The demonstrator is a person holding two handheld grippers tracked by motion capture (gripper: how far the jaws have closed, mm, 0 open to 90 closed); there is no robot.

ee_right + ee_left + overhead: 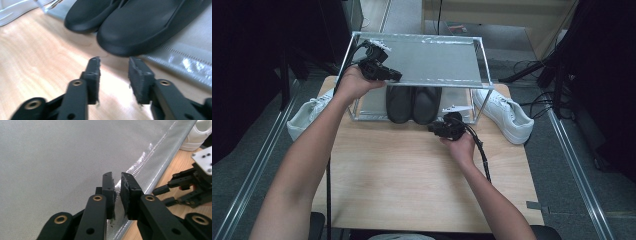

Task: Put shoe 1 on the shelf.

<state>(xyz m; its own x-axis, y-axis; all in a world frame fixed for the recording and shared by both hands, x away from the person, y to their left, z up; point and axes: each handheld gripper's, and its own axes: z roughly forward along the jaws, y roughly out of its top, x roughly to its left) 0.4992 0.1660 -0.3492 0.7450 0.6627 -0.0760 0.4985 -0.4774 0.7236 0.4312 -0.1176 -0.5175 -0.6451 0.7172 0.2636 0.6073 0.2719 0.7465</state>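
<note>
Your right hand-held gripper (113, 75) sits low over the table (402, 170), jaws apart with nothing between them, just short of the toes of the black shoes (140, 27), which stand side by side on the rack's lower shelf (185, 57), toes poking past its front edge. Push in at this angle and you likely shove the pair back rather than catch a toe; the smooth rounded toe could also slip out of the pads. Farther off, your left hand-held gripper (117, 190) rests over the top shelf (50, 157) near its edge, jaws parted a sliver, holding nothing. Lean on that shelf and the rack may tip or slide. White sneakers (504, 115) flank the rack.
</note>
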